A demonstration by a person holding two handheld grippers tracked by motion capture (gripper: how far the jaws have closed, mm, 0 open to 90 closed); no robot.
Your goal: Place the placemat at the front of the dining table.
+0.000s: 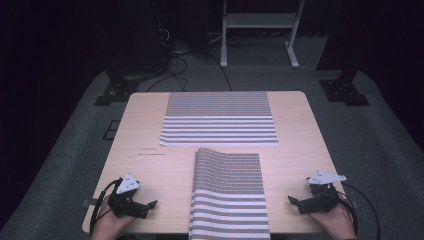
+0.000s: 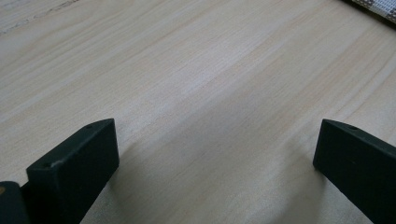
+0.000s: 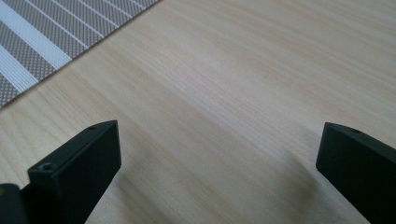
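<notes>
Two spread claws [image 1: 152,204] [image 1: 292,200], two striped cloths [image 1: 229,195] [image 1: 219,119]

two striped cloths [image 1: 219,119] on table

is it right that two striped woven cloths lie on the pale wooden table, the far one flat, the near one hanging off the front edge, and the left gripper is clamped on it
Not quite. The left gripper holds nothing: the left gripper view shows its black jaws wide apart over the bare pale wooden table. The rest stands in the high view: the far striped woven cloth lies flat and the near striped woven cloth hangs off the front edge.
</notes>
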